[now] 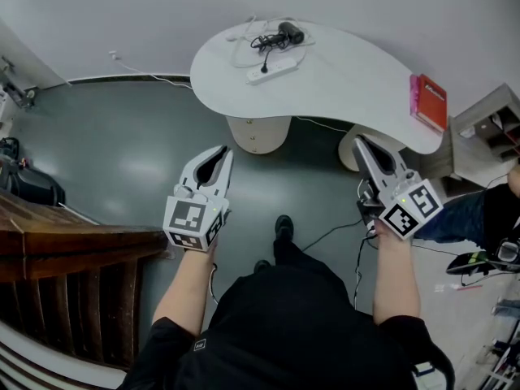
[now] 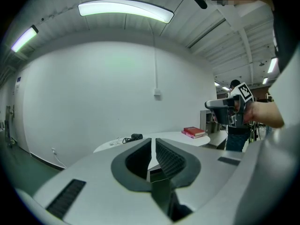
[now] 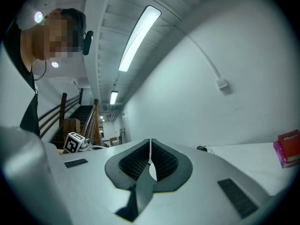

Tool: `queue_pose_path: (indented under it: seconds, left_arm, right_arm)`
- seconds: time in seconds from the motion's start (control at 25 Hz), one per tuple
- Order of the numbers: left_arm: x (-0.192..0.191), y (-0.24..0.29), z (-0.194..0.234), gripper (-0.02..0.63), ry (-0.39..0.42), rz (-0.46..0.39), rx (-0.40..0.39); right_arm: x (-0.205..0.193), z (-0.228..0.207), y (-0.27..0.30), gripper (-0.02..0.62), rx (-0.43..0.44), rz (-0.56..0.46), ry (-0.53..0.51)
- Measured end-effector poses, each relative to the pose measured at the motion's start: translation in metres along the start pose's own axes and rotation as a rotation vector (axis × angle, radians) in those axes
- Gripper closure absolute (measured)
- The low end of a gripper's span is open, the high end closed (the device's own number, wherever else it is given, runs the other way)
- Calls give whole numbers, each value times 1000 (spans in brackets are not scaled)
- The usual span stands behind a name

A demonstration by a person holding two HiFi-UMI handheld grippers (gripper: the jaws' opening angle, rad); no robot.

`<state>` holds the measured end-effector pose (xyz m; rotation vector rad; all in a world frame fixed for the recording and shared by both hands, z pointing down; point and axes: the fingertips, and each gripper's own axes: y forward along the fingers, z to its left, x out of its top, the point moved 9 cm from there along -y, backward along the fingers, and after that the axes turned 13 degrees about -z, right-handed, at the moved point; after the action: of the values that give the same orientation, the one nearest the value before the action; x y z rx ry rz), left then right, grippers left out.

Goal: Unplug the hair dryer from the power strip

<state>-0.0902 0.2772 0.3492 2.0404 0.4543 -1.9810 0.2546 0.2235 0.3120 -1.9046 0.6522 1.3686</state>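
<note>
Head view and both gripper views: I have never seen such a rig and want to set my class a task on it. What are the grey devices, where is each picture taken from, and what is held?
A person wears a camera on the head, looking down at both arms. The hands carry the left hand-held gripper and right hand-held gripper, each with its own camera looking along its jaws. Both are shut, holding nothing. Ahead, the white table bears a hair dryer, a power strip and a red book.

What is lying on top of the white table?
A black hair dryer with its tangled cord, a white power strip, and a red book at the table's right end. Nothing covers them.
</note>
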Motion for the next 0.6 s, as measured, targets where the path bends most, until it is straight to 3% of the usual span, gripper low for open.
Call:
queue_pose_path:
  seconds: [0.6]
  left_arm:
    - [15, 103, 12, 569, 31, 19, 39]
  right_arm:
    - [4, -105, 55, 560, 60, -7, 56]
